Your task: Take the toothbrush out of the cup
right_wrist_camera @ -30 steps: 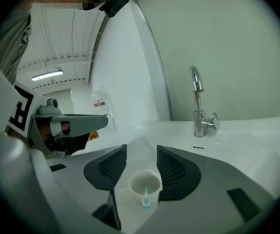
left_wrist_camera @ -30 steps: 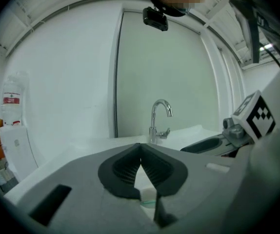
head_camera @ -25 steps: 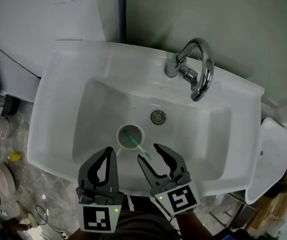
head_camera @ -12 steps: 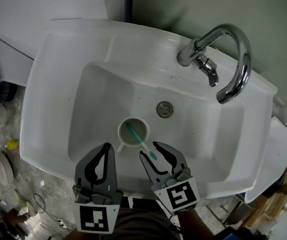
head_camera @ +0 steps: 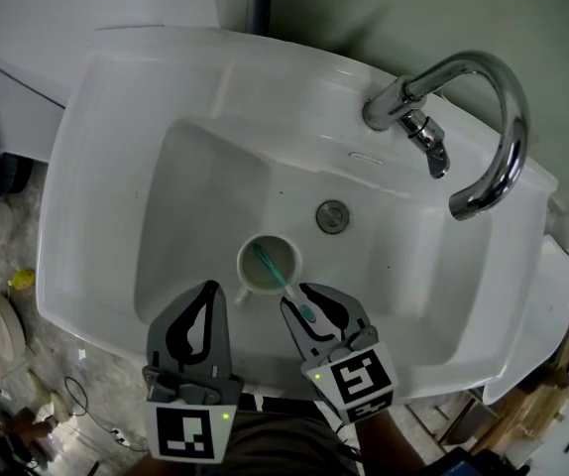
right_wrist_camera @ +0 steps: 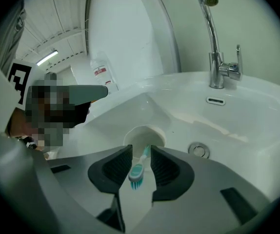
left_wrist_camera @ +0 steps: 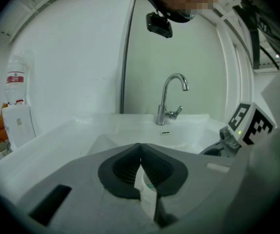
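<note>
Head view: white cup (head_camera: 242, 272) stands in the sink basin (head_camera: 195, 186), near its front edge.
Toothbrush (head_camera: 283, 282): teal, leaning out of the cup, bristle head past the rim toward the front edge.
Right gripper (head_camera: 300, 300): jaws narrowly apart, brush head right between the pads (right_wrist_camera: 114, 167), not clamped.
Left gripper (head_camera: 212, 288): jaws together, nothing held, just beside the cup.
Faucet (head_camera: 483, 127): chrome, back right corner.

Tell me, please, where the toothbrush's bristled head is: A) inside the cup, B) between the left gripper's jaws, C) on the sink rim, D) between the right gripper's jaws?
D: the right gripper view shows the toothbrush head between the right gripper's parted jaws, its handle leading into the cup.
</note>
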Tool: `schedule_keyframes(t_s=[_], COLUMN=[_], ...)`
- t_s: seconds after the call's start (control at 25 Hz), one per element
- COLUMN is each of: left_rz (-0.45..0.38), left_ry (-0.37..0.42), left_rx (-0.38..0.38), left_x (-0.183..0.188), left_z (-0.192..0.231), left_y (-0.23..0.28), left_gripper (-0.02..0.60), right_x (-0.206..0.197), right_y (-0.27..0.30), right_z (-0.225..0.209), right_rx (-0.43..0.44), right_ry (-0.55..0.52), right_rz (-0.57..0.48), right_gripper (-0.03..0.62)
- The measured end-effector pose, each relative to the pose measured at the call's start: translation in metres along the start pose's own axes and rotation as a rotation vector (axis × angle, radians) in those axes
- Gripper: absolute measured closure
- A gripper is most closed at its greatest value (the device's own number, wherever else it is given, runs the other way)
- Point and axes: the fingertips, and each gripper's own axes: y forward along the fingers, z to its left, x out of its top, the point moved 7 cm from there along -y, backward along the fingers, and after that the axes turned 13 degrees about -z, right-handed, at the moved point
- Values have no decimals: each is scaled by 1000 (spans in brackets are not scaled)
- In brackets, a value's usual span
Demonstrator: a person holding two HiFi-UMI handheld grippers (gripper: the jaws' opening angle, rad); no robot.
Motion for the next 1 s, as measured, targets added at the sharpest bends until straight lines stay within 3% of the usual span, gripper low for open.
schedule_keyframes(t_s=[0.72, 1.0], left_rz=[-1, -25], left_ry=[0, 14], left_rx=[4, 5], left_x=[4, 15], left_z=[0, -1], left_y=[8, 4], left_gripper=[567, 566], right_x=[-4, 5], right_y=[8, 0], right_z=[-4, -4], right_rx=[-23, -56], right_ry=[-5, -29], right_rz=[82, 26], right_gripper=[557, 559])
